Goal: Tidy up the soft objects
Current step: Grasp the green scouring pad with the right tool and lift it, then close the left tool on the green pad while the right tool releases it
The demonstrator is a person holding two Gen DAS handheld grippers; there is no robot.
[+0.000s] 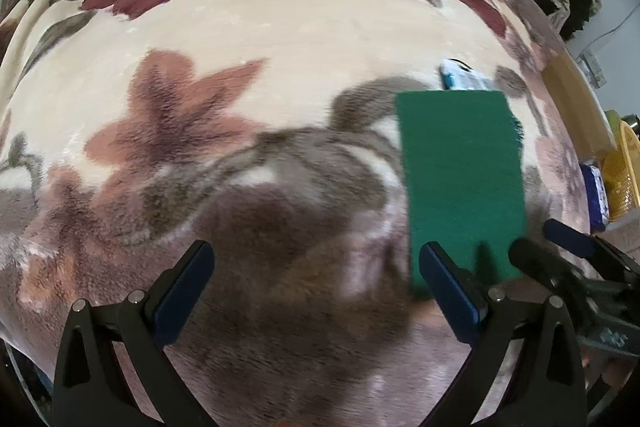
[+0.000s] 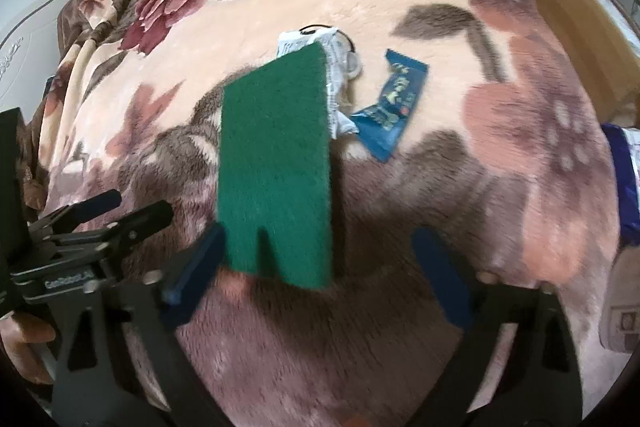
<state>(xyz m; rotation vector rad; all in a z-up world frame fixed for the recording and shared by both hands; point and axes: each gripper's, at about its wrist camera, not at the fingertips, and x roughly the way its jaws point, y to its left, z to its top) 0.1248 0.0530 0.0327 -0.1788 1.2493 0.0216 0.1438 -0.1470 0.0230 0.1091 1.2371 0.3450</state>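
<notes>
Green abrasive fibre makes up the scouring pad (image 2: 276,163), a flat rectangle with a coarse, felt-like face, lying on a plush floral blanket (image 2: 460,227) printed with maroon blossoms and grey-brown leaves on a cream ground. In the right wrist view the right tongs (image 2: 320,267) stand spread, their blue pads either side of the pad's near end; the left-hand pad is just beside the pad's edge, but blur prevents telling whether it touches, and the other pad stands well apart, so nothing is gripped. The left tongs (image 1: 316,291) are likewise released, jaws wide over bare blanket, with one blue pad overlapping the scouring pad's near corner in the left wrist view. Beyond the pad's far end lies a crinkled white wrapper (image 2: 336,67), partly covered by the pad, with printing too small to read. Just beside it lies a blue foil sachet (image 2: 394,107) with crimped ends and white characters that cannot be read. The body of the left tongs, seen in the right wrist view, carries a white label that is too blurred to read with certainty. A yellow perforated basket (image 1: 622,171) stands off the blanket's edge.
</notes>
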